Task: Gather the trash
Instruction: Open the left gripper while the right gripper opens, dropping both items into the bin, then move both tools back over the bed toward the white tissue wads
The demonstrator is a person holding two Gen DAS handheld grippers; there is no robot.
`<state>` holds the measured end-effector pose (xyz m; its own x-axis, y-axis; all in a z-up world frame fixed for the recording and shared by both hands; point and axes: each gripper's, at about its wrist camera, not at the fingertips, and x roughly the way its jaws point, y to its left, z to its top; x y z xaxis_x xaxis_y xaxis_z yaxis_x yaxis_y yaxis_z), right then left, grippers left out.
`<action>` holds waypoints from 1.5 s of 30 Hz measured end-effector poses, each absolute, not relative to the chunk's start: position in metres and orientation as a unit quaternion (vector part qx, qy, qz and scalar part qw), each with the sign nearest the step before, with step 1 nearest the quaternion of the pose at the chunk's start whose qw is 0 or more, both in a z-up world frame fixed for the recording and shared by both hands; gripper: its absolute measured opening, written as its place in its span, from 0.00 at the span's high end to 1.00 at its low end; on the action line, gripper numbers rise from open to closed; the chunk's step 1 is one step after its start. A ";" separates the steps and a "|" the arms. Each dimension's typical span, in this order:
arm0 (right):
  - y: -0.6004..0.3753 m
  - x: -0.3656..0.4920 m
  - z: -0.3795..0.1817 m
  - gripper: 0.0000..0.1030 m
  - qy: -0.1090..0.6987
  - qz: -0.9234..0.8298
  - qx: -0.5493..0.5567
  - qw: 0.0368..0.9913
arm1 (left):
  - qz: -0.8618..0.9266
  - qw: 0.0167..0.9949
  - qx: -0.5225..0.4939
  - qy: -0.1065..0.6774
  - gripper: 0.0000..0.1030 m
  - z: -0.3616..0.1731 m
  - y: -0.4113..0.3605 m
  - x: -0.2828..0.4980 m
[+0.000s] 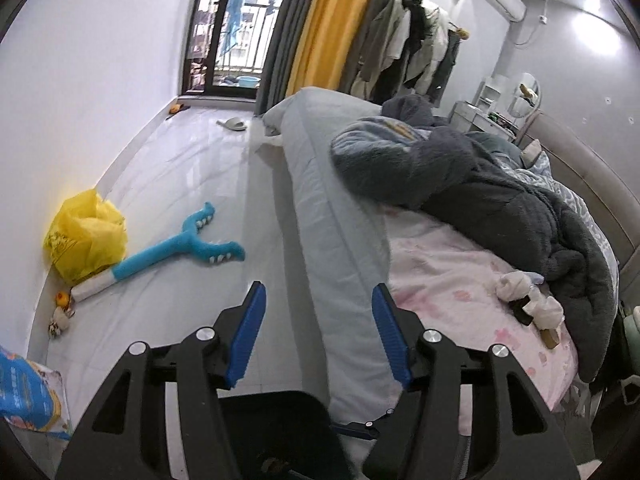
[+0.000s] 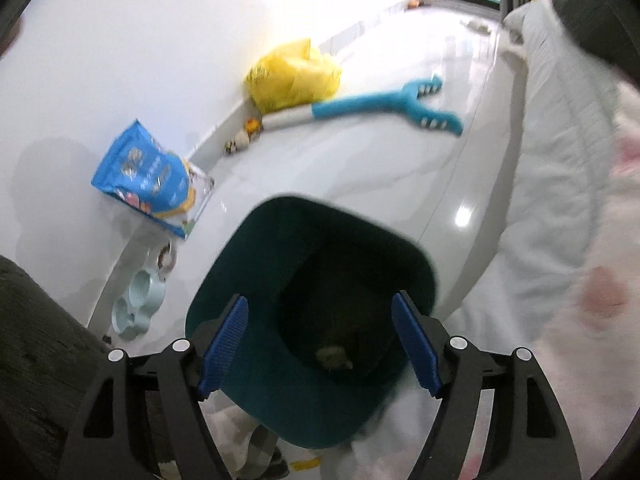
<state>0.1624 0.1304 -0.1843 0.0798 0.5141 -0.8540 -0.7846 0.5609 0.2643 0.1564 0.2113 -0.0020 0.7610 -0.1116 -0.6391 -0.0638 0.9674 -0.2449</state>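
A dark green trash bin (image 2: 280,264) stands on the floor beside the bed; a crumpled scrap (image 2: 334,358) lies at its bottom. My right gripper (image 2: 320,312) is open and empty, right above the bin's mouth. My left gripper (image 1: 318,300) is open and empty, held over the bed's edge, with the bin's rim (image 1: 276,404) just below it. Crumpled white tissues (image 1: 516,284) and a small dark item (image 1: 526,312) lie on the pink sheet (image 1: 448,272) to the right of the left gripper.
A yellow plastic bag (image 1: 86,236), a blue toy claw (image 1: 188,244) and small toys (image 1: 62,304) lie by the wall. A blue pet-food bag (image 2: 148,172) and pet bowls (image 2: 138,300) stand near the bin. A grey quilt (image 1: 480,188) covers the bed's far side.
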 end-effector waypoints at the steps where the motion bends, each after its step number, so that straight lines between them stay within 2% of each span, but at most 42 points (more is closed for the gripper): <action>1: 0.126 0.164 -0.177 0.27 0.499 0.449 -0.130 0.730 | -0.015 0.931 -0.123 0.343 0.37 0.001 0.203 0.161; 5: 0.101 0.171 -0.148 0.27 0.459 0.441 -0.122 0.761 | -0.029 0.935 -0.113 0.334 0.35 0.008 0.180 0.169; 14: 0.031 0.189 -0.105 0.24 0.403 0.407 -0.103 0.813 | -0.049 0.948 -0.059 0.310 0.22 0.023 0.123 0.182; 27: -0.086 0.222 -0.074 0.21 0.364 0.310 -0.083 0.874 | -0.099 0.938 -0.080 0.324 0.21 0.014 0.064 0.209; 37: -0.164 0.239 -0.068 0.20 0.363 0.253 -0.052 0.895 | -0.142 0.924 -0.087 0.344 0.19 -0.001 0.020 0.221; 45: -0.205 0.250 -0.070 0.18 0.360 0.205 -0.076 0.907 | -0.160 0.916 -0.062 0.363 0.19 -0.015 -0.010 0.227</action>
<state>0.2497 -0.2046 -0.0703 0.6565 0.3162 -0.6849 -0.4258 0.9048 0.0096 0.2265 -0.0098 -0.0155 0.6856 -0.3382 -0.6446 0.2481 0.9411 -0.2299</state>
